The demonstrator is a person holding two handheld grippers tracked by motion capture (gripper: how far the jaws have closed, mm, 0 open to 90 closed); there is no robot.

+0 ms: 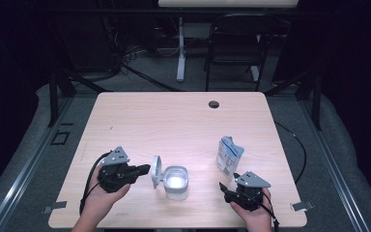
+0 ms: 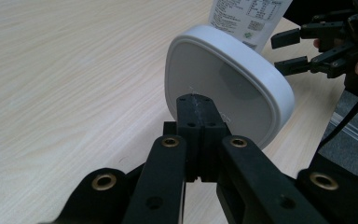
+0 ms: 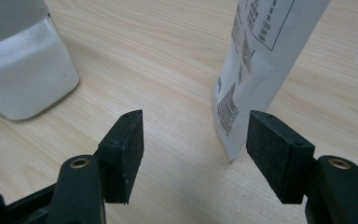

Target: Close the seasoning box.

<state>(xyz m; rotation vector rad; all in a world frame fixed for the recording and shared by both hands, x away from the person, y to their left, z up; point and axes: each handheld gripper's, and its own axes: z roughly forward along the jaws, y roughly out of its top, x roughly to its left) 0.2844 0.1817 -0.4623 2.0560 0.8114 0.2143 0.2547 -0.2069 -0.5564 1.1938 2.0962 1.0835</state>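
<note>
A: Looking from the high view, the white container (image 1: 177, 182) stands on the table (image 1: 183, 121) with its hinged lid (image 1: 156, 171) swung up, the left gripper (image 1: 144, 169) at that lid. I'd judge a hard push could tip or slide the container, since nothing braces it.

B: In the left gripper view the jaws are pressed together, tips against the lid's (image 2: 228, 88) face, pinching nothing.

A: And the right gripper view?

B: The right gripper (image 3: 193, 140) stands wide apart, empty, the pouch (image 3: 261, 60) just beyond it; a careless nudge would topple that upright pouch.
</note>
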